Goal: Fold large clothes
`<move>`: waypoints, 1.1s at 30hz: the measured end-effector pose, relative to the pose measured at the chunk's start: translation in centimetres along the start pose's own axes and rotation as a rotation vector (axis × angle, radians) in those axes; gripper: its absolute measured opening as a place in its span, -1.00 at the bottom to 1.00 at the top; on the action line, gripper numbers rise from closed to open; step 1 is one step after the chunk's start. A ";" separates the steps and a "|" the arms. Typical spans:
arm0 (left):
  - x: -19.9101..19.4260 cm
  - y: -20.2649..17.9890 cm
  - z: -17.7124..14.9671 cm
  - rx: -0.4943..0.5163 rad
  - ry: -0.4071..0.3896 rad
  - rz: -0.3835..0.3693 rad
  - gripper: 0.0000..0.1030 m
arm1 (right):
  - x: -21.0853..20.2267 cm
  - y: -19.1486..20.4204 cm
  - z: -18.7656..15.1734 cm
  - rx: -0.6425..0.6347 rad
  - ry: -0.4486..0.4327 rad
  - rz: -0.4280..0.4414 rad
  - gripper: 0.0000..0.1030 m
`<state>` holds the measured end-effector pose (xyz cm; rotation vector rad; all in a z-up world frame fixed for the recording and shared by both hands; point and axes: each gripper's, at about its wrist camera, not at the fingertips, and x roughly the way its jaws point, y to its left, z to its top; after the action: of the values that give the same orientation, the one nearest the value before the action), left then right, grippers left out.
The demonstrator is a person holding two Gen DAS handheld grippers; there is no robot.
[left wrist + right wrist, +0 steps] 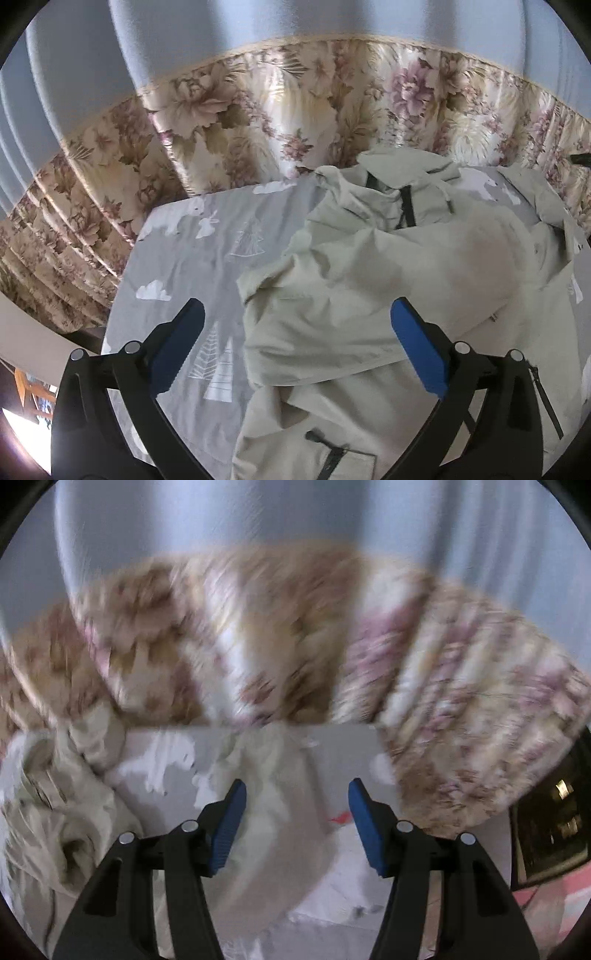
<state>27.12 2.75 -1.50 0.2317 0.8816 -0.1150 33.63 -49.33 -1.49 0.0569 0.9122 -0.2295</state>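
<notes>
In the left wrist view, the floral curtain [229, 122] fills the upper left of the frame, and below it the grey bed sheet [192, 243] with white trees and rabbits runs down the left side. The left claw [295, 347] sits at the bottom centre, its blue pads spread wide and pinching nothing; one pad hangs over the bare sheet, the other over cloth. The pale green jacket [388, 280] lies crumpled across the centre and right of the frame, its collar and dark zipper [408, 206] bunched toward the upper middle and a second zipper pull [314, 437] near the lower edge. The right wrist view is heavily blurred: the jacket [55, 812] shows as rumpled folds at the left edge, with a paler strip of cloth running up between the fingers of the right claw [295, 819], whose pads are likewise spread and hold nothing. The bed sheet [343, 753] lies beyond, and the curtain [461, 709] sweeps over the upper right. The jacket looks light, thin and limp, probably a little slick, so it should slump and slide when lifted unless held at two points. The firmer seams, a hem corner or a shoulder edge, seem the better places to pinch, rather than the loose middle, and the zippers are best avoided.
</notes>
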 end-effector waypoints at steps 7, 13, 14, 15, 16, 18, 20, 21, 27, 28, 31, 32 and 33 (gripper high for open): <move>3.1 -1.5 1.6 0.070 0.015 0.017 0.94 | 10.2 8.8 -0.9 -0.212 0.168 -0.092 0.10; 6.6 -0.6 3.1 0.038 0.057 -0.040 0.94 | 12.3 7.6 -1.7 -0.222 0.211 -0.230 -0.91; 6.9 -0.4 3.1 0.024 0.065 -0.042 0.94 | 11.3 6.9 -1.6 -0.190 0.188 -0.201 -0.93; 7.1 -0.2 3.0 0.016 0.068 -0.054 0.94 | 10.2 6.2 -1.4 -0.156 0.167 -0.155 -0.93; 7.1 0.0 3.0 0.007 0.070 -0.071 0.94 | 8.9 5.6 -1.3 -0.127 0.147 -0.118 -0.93; 6.8 0.4 2.8 -0.007 0.067 -0.081 0.94 | 5.1 4.8 -1.2 -0.075 0.077 -0.041 -0.93; 6.1 0.6 2.6 -0.013 0.052 -0.082 0.94 | 1.0 4.8 -0.9 -0.037 0.017 0.072 -0.93; 5.6 1.0 2.5 -0.019 0.043 -0.084 0.94 | -1.1 5.4 -0.8 -0.036 -0.016 0.120 -0.93; 2.0 4.0 2.2 -0.092 -0.022 -0.073 0.94 | -14.5 15.5 -0.5 -0.164 -0.239 0.382 -0.93; 1.4 4.6 2.0 -0.107 -0.035 -0.060 0.94 | -15.5 17.1 -0.9 -0.184 -0.255 0.411 -0.90; 0.2 7.1 0.9 -0.165 -0.049 -0.037 0.94 | -15.0 25.3 -4.3 -0.325 -0.132 0.501 -0.08; 0.2 7.8 0.4 -0.182 -0.042 -0.042 0.94 | -13.6 27.9 -6.3 -0.386 -0.032 0.542 0.43; 0.2 8.4 0.0 -0.202 -0.033 -0.047 0.94 | -12.7 29.3 -8.0 -0.427 0.007 0.553 0.44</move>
<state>28.87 10.87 -0.42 0.0207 0.8598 -0.0728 26.42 -17.41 2.22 -0.0857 0.9024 0.4796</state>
